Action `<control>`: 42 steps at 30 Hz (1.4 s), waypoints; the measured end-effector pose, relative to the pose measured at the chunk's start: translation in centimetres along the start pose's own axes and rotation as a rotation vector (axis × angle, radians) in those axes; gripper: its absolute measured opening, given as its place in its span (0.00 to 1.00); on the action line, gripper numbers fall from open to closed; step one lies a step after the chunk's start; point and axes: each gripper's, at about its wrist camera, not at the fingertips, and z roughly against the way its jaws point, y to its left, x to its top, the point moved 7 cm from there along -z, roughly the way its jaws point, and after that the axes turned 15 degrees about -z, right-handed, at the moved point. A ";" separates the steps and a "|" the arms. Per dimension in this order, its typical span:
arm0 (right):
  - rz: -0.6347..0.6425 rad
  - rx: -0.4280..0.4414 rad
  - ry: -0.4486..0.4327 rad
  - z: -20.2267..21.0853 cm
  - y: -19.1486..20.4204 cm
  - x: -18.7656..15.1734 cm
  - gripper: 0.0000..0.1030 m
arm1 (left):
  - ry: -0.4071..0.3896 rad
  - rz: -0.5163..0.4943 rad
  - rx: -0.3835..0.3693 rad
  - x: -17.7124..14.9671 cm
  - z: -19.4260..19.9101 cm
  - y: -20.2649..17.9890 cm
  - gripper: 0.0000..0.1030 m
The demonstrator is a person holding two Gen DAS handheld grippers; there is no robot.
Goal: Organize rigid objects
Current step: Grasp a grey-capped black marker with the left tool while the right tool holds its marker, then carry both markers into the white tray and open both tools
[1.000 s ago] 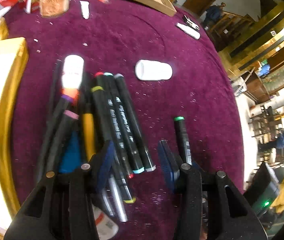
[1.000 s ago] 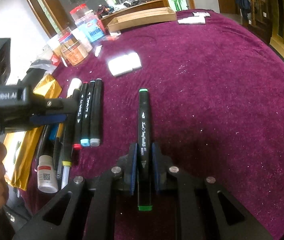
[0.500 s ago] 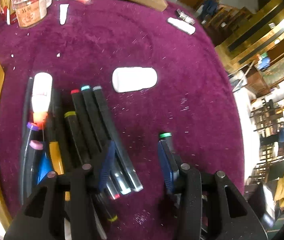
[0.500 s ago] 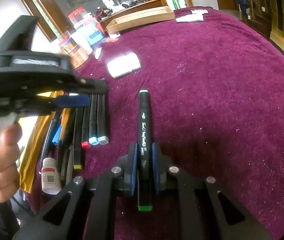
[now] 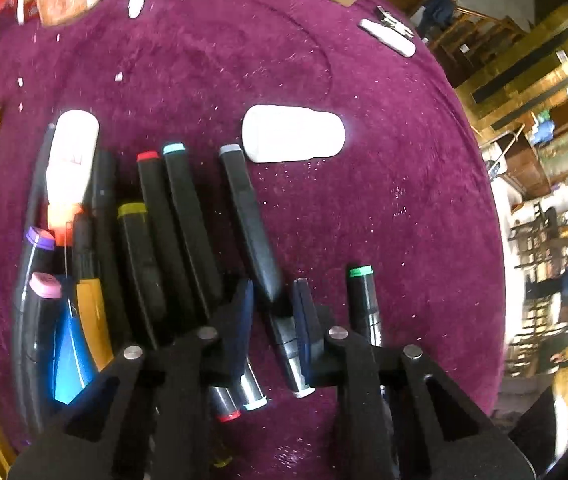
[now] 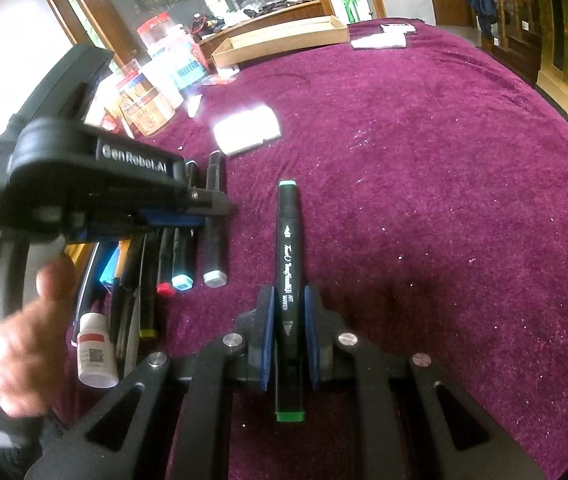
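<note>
Grey-capped marker (image 5: 249, 220) apparently gripped in left gripper (image 5: 273, 312); green-capped marker (image 6: 288, 280) in right gripper (image 6: 288, 344).

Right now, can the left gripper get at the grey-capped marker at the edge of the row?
Probably yes. The left gripper already straddles the grey-capped marker, and its jaws have just been closing with that marker between them. The neighbouring blue-capped marker lies outside the jaws. Whether the pads press yet is unclear.

Lived-in home: wooden staircase (image 5: 480, 32), velvet-covered table (image 6: 424, 168), food jars (image 6: 145, 110).
</note>
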 end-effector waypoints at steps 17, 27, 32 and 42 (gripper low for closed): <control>0.025 -0.020 -0.048 1.1 0.3 -0.7 0.12 | -0.103 -0.199 -0.030 -8.6 4.4 -2.2 0.13; 0.064 0.100 -0.089 4.8 4.9 -2.6 0.12 | -0.238 -0.093 -0.122 -11.3 10.3 0.1 0.13; 0.137 0.196 -0.056 5.2 9.7 -4.1 0.12 | -0.325 -0.021 -0.101 -12.5 14.6 3.8 0.13; 0.271 0.326 0.107 1.1 21.1 -7.7 0.12 | -0.437 0.171 0.078 -15.1 21.2 16.0 0.13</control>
